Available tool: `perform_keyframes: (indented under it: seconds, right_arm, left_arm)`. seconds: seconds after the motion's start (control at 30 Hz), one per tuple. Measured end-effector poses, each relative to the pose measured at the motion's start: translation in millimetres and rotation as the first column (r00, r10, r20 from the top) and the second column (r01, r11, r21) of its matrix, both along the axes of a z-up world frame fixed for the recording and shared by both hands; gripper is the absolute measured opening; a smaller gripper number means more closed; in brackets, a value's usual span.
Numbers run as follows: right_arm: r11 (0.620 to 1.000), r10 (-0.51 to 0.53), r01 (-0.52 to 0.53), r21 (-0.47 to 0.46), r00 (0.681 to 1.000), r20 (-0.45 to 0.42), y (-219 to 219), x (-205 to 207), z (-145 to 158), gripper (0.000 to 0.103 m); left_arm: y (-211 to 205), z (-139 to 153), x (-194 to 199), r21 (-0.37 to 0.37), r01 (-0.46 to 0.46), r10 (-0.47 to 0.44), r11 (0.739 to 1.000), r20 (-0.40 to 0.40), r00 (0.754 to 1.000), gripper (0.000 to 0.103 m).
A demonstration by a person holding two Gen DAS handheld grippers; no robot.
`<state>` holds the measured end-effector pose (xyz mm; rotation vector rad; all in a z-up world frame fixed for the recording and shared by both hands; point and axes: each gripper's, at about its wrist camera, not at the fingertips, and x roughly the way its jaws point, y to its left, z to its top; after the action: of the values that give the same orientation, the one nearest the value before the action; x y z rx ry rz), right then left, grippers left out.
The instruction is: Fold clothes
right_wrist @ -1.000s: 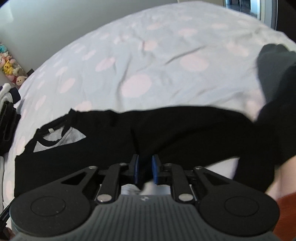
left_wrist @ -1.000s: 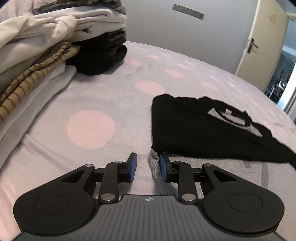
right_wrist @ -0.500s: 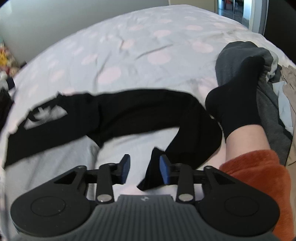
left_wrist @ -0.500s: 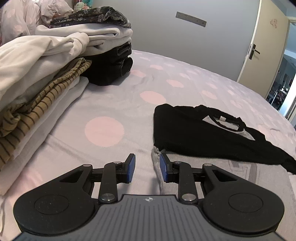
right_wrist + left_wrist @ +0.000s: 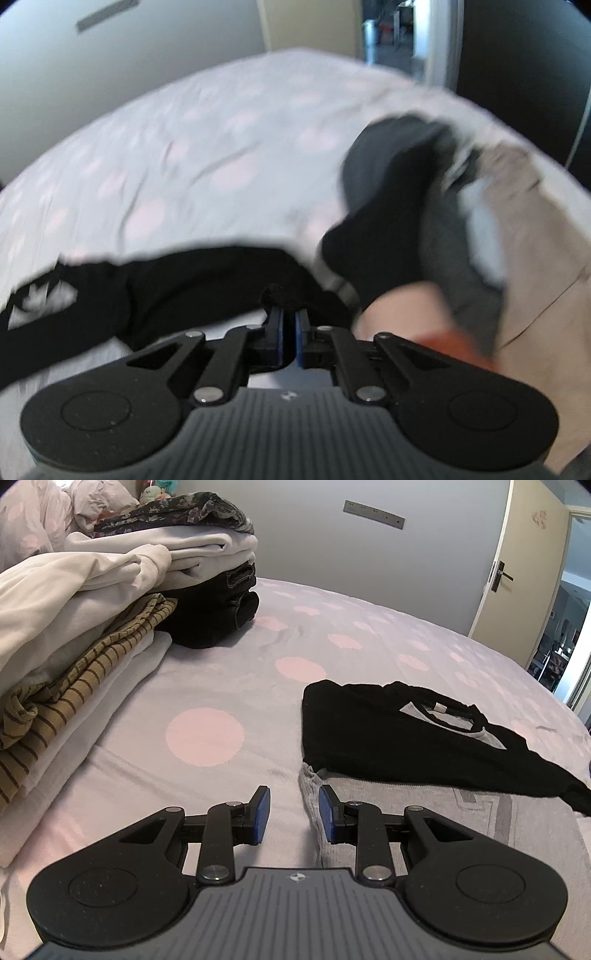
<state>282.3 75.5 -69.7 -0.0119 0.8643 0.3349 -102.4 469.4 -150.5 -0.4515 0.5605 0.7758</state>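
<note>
In the left wrist view, a stack of folded clothes (image 5: 122, 602) is seen at the upper left of the frame: white layers, a tan striped knit, dark denim beneath. At lower centre the left tool (image 5: 293, 818) is held partly open with nothing between its blue pads; its right pad sits just beside the grey hem edge of the black sweater (image 5: 406, 738), which is spread flat on the pink-dotted bed (image 5: 207, 734) at centre right, its grey inner side shown at the neckline.

In the blurred right wrist view, the sweater (image 5: 166, 280) is stretched across the lower left, and at lower centre the right tool (image 5: 289, 321) is closed on a bunched piece of its black fabric, probably the sleeve end. To the right, a foot in a black sock (image 5: 380, 236) rests beside a loose heap of grey and beige garments (image 5: 498, 229).

The step in hand is judged to be a sleeve fold. Next, the pinched knit would need to be carried over the body panel and laid flat; the soft fabric is likely to sag and crease.
</note>
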Motion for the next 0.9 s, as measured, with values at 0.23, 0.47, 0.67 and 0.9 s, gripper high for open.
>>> perform_keyframes:
  seconds: [0.23,0.47,0.67,0.9]
  right_arm:
    - [0.989,-0.143,0.148,-0.025,0.981,0.133,-41,48,59,0.007]
    - [0.977,-0.203,0.21,-0.025,0.966,0.162,-58,78,73,0.007]
    - [0.976,-0.167,0.181,-0.124,0.979,0.118,-45,91,48,0.007]
    - [0.948,-0.181,0.2,-0.248,0.979,0.096,-51,112,-5,0.009]
  left_arm:
    - [1,-2,-3,0.003,-0.027,0.027,1.0,-0.012,1.0,0.033]
    - [-2,-8,1,0.012,-0.005,0.006,1.0,-0.045,0.999,0.033]
    - [-2,-10,2,0.016,-0.004,0.004,1.0,-0.047,0.999,0.033]
    - [-4,-8,1,0.039,-0.003,0.006,0.999,-0.073,0.997,0.033]
